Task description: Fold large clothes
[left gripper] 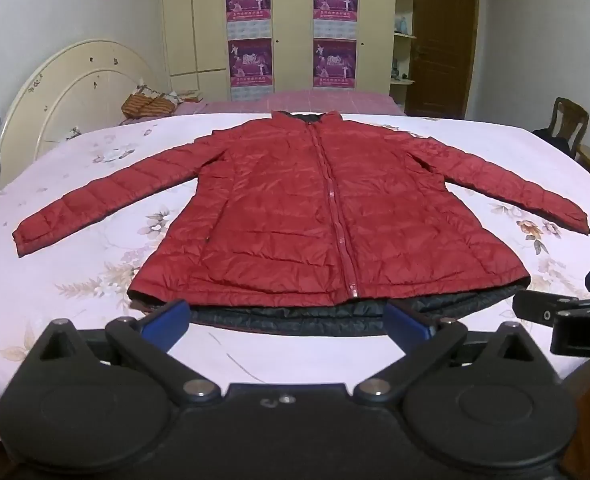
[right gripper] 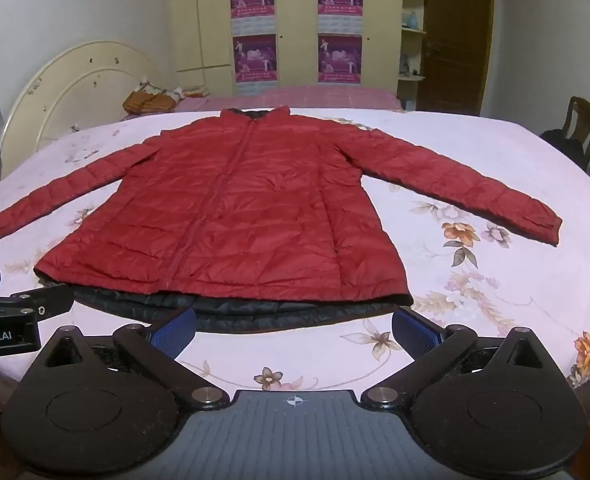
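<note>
A red quilted jacket [left gripper: 315, 208] lies flat and zipped on the bed, collar far, both sleeves spread outward; it also shows in the right wrist view [right gripper: 231, 216]. Its dark lining [left gripper: 295, 314] sticks out below the near hem. My left gripper [left gripper: 287, 320] is open and empty, just in front of the hem's middle. My right gripper [right gripper: 293, 330] is open and empty, in front of the hem's right half. Each gripper shows at the edge of the other's view: the right one [left gripper: 567, 312] and the left one [right gripper: 19, 308].
The bed sheet [left gripper: 95, 208] is pale pink with flowers. A cream headboard [left gripper: 75, 88] stands at the left, a woven bag [left gripper: 147, 104] behind, a wardrobe with posters [left gripper: 291, 32] at the back, a wooden chair [left gripper: 567, 128] at the right.
</note>
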Tool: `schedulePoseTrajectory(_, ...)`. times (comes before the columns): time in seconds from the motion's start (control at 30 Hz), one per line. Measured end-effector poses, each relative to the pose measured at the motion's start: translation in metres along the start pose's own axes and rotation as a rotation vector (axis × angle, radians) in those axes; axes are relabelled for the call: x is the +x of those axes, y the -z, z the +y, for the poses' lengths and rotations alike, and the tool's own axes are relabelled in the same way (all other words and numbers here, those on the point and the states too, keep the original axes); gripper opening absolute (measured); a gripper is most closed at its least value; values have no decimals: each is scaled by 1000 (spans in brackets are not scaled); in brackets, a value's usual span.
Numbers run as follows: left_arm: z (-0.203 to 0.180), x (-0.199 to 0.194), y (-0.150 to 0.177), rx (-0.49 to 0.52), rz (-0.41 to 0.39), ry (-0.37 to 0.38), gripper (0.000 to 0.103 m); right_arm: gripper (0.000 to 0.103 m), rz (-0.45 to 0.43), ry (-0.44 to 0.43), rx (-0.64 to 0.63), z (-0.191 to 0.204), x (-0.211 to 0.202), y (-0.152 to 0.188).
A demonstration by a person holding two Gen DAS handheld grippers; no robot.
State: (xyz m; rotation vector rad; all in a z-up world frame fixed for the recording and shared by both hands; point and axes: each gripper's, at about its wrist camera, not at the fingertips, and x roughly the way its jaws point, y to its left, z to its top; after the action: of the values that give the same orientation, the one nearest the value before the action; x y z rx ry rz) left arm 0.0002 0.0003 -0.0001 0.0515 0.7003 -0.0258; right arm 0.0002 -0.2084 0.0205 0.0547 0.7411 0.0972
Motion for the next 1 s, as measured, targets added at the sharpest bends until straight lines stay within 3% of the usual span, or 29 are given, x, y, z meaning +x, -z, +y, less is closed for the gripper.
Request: schedulePoseTrajectory(1.0,-7,-4,-5,-10,-9,-13,103,103,-6,-3,3,-4,-5,-4)
